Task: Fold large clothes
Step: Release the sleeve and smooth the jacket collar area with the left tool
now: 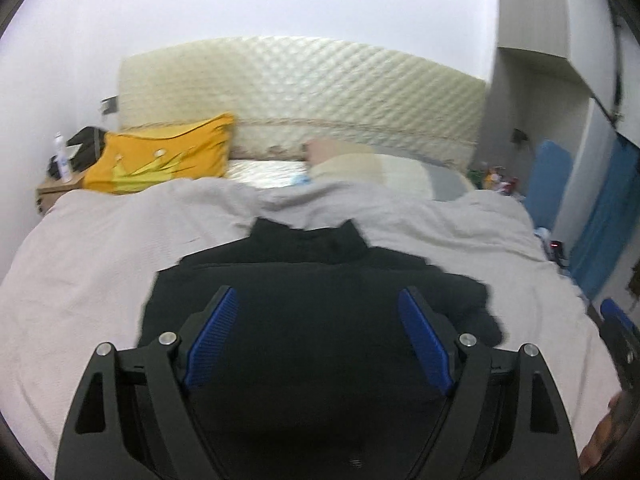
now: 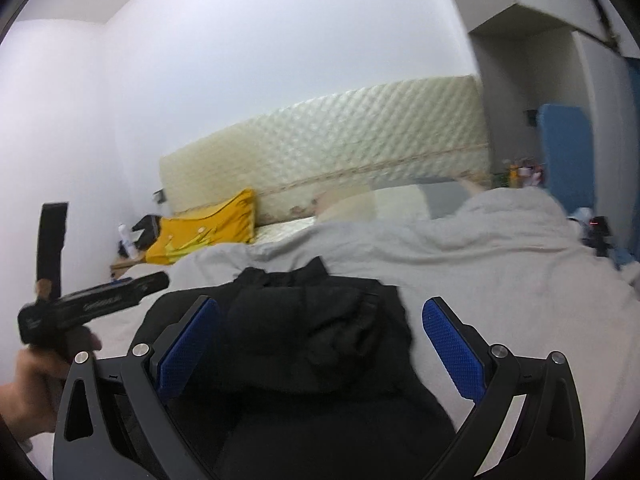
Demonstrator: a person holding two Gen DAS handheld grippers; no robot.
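Observation:
A black jacket (image 1: 320,272) lies folded on the light grey bedspread (image 1: 100,272), collar toward the headboard. My left gripper (image 1: 318,300) is open above the jacket's near part, blue pads wide apart, holding nothing. My right gripper (image 2: 320,312) is also open and empty, hovering over the jacket (image 2: 316,344), with a sleeve cuff bunched between its fingers' line of sight. The left gripper's body (image 2: 92,304) shows at the left in the right wrist view, held by a hand.
A yellow pillow (image 1: 160,160) and a beige pillow (image 1: 360,168) lie at the bed's head before a quilted cream mattress (image 1: 300,92) leaning on the wall. A nightstand (image 1: 56,192) with a bottle stands left. Blue panels (image 1: 608,208) and clutter stand right.

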